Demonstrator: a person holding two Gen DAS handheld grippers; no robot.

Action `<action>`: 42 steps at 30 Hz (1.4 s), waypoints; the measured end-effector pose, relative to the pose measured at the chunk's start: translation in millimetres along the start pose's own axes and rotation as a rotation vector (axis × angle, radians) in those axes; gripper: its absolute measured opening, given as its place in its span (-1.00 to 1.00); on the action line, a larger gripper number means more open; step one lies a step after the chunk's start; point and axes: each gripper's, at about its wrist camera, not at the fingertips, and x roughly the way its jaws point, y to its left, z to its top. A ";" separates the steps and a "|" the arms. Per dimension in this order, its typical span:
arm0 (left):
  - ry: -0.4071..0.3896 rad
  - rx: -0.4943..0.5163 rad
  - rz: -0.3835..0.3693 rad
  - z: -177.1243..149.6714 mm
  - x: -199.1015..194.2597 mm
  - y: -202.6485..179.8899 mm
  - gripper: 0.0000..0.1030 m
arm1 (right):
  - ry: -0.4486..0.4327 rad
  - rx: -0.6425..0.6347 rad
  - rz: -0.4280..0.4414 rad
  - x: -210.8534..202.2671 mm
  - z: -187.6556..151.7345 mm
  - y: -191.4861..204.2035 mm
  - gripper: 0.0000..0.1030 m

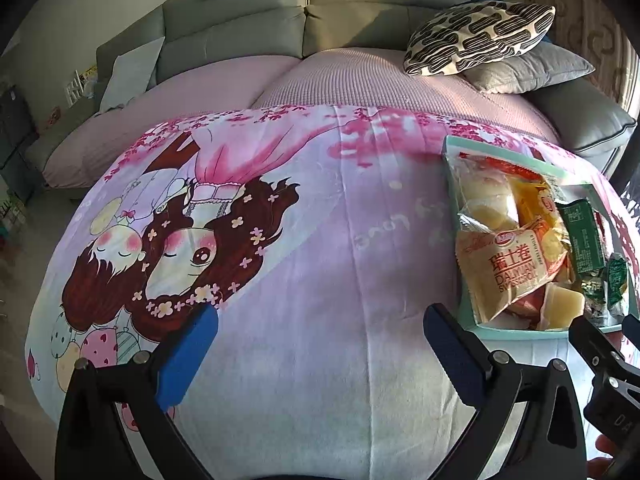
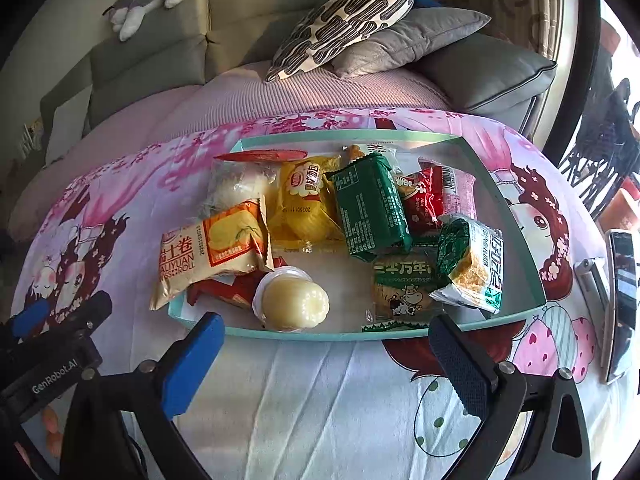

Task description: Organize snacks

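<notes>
Both tongs, left and right, gape wide, empty; teal tray just beyond right tongs holds packaged snacks.

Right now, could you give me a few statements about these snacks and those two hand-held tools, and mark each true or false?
1. The snacks lie in a teal tray. True.
2. The jelly cup sits outside the tray. False: it is inside, near the front rim.
3. The right gripper holds a snack. False: its fingers are apart and empty.
4. The Swiss roll packet overhangs the tray's left edge. True.
5. The left gripper is open. True.
</notes>
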 end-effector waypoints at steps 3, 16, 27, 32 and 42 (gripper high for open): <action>0.005 0.003 0.014 -0.3 3.7 0.3 0.99 | -0.002 0.002 0.002 2.0 -0.1 -0.6 1.00; 0.019 0.006 0.034 -2.7 17.4 2.5 0.99 | -0.009 -0.018 -0.034 7.8 -1.5 -0.1 1.00; 0.040 0.008 0.028 -2.3 27.8 3.5 0.99 | -0.020 -0.047 -0.044 12.2 -1.3 5.1 1.00; 0.044 0.005 0.025 -2.9 29.4 5.3 0.99 | -0.020 -0.035 -0.044 14.2 -1.0 3.9 1.00; 0.036 0.023 0.024 -0.1 27.4 2.7 0.99 | -0.021 -0.038 -0.036 14.5 0.2 4.8 1.00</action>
